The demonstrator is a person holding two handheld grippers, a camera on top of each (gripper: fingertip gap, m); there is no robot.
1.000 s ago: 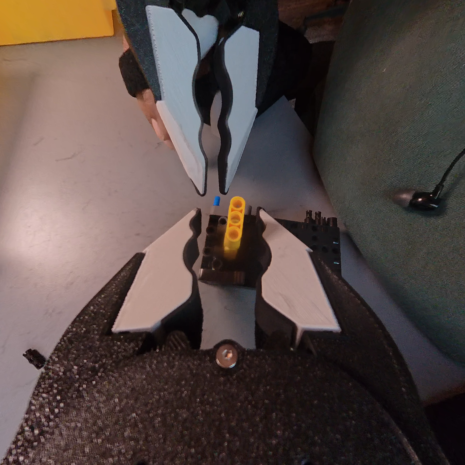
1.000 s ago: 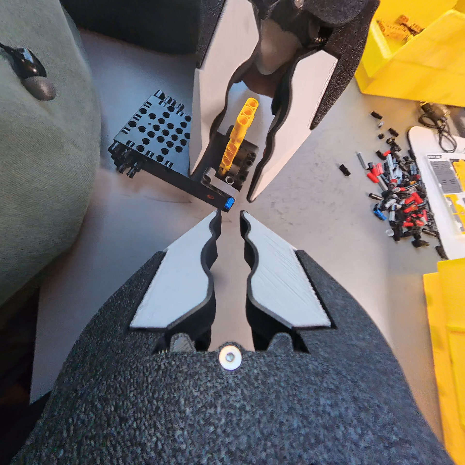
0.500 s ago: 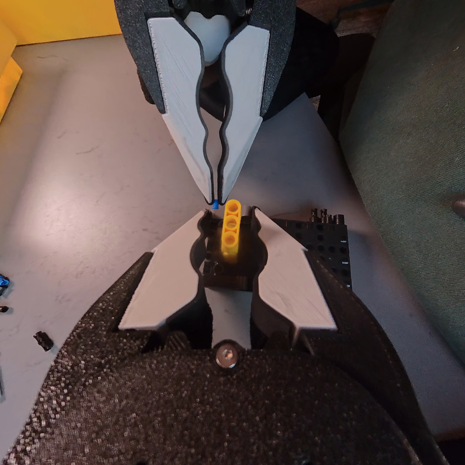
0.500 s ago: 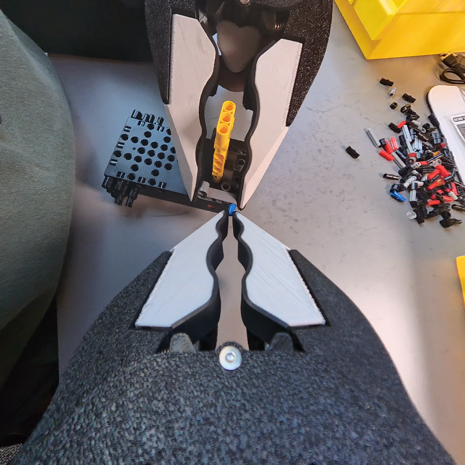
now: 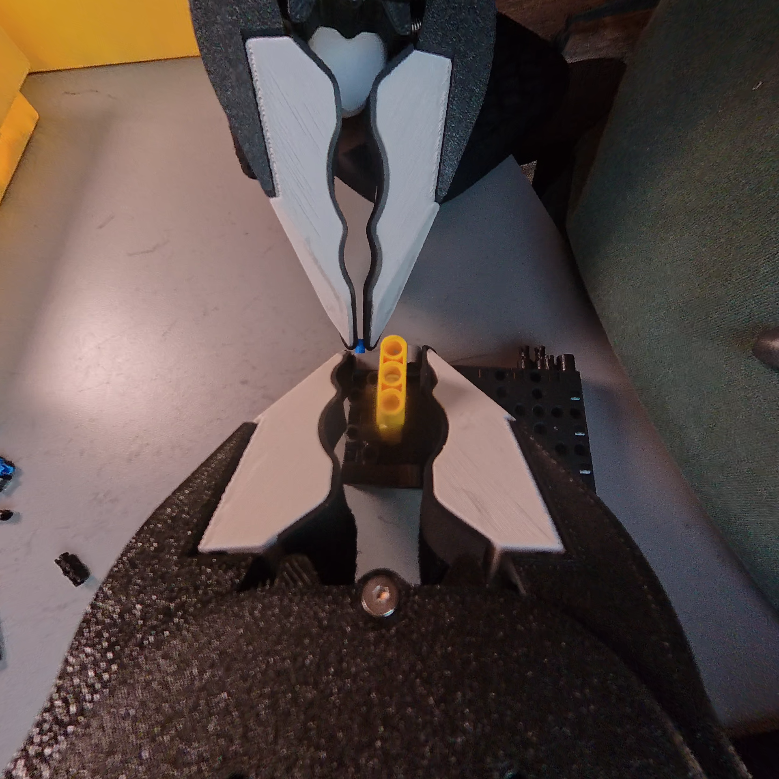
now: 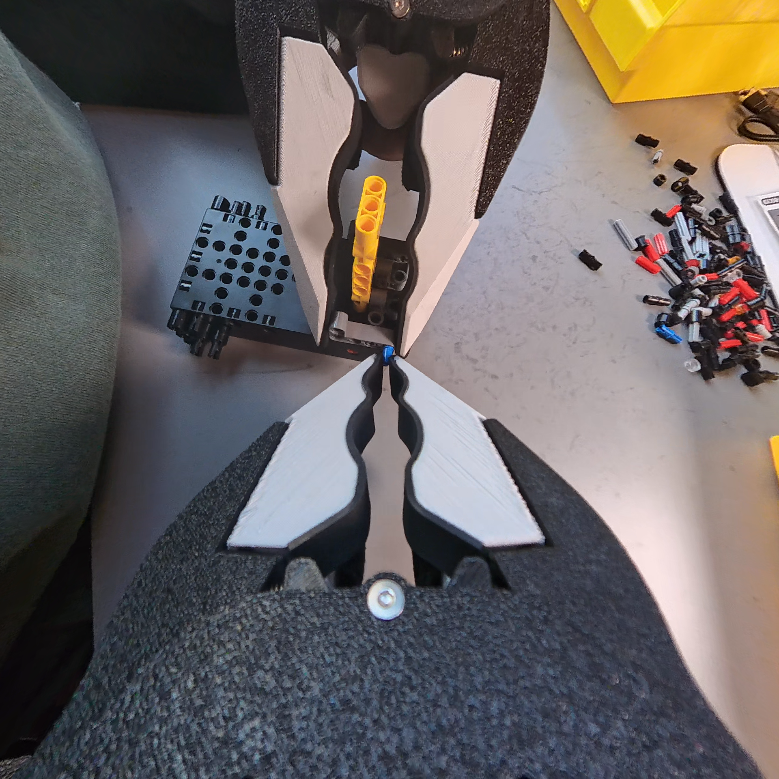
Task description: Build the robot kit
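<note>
My left gripper (image 5: 385, 358) is shut on a black perforated building-block assembly (image 5: 381, 453) that rests on the grey table and carries an upright yellow beam with holes (image 5: 392, 381). The assembly also shows in the right wrist view (image 6: 236, 269), with the yellow beam (image 6: 369, 236) between the left gripper's fingers. A small blue pin (image 5: 359, 348) sticks out of the assembly's far corner. My right gripper (image 6: 384, 356) faces the left one tip to tip and is shut on that blue pin (image 6: 386, 350).
A pile of small red, black and grey pins (image 6: 712, 274) lies on the table to the right. Yellow bins (image 6: 674, 46) stand at the back right, another yellow bin (image 5: 92, 29) at the far left. A green chair (image 5: 695, 253) borders the table edge. A black pin (image 5: 72, 569) lies loose.
My right gripper moved in to the assembly's corner and closed its fingers on the blue pin. My left gripper kept its hold on the assembly.
</note>
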